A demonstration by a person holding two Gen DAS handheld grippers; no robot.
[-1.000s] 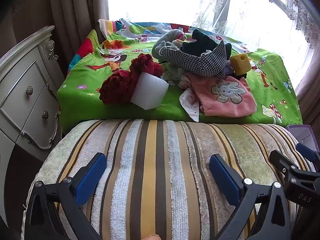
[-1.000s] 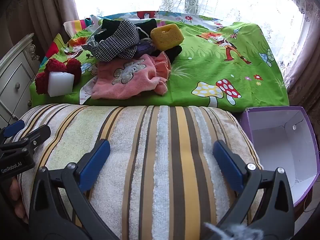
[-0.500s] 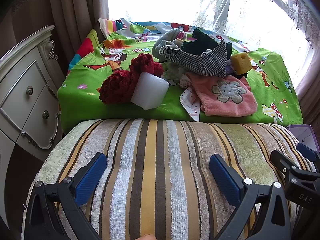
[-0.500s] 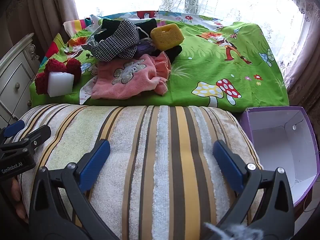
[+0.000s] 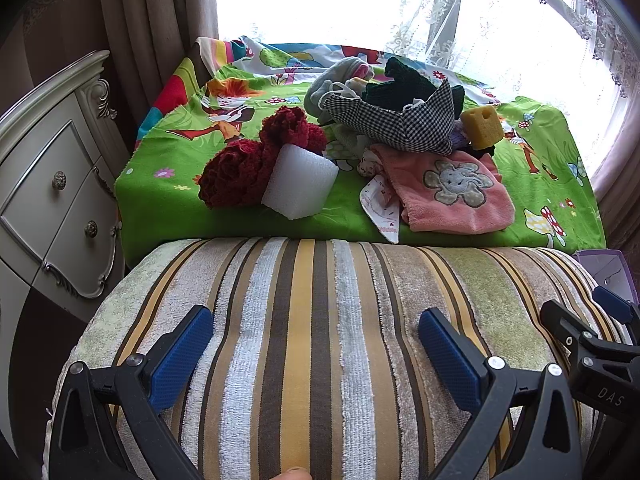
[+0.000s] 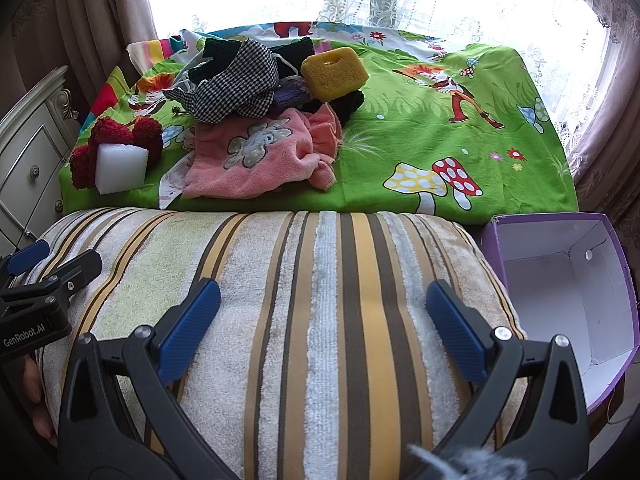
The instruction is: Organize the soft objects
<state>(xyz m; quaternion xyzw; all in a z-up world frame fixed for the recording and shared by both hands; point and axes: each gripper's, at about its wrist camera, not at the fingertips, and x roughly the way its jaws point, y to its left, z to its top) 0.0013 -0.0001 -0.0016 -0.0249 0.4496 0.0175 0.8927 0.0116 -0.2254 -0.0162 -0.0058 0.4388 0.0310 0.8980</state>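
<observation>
Over the striped cushion (image 5: 320,340) both my tongs hang open and empty: left tongs (image 5: 316,356), right tongs (image 6: 324,324). I fear the piled soft things (image 6: 248,80) on the green sheet (image 6: 440,128) tangling, one dragging others off. Housings read "GenRobot.AI", "DAS"

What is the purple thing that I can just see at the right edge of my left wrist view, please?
Observer: It is an open purple box, standing beside the right end of the striped cushion.
Operator: Is anything inside it?
Observer: Nothing shows in the part of its white inside that I can see.
Operator: And is the right gripper open?
Observer: Yes, the right gripper is open over the cushion and holds nothing.
</observation>
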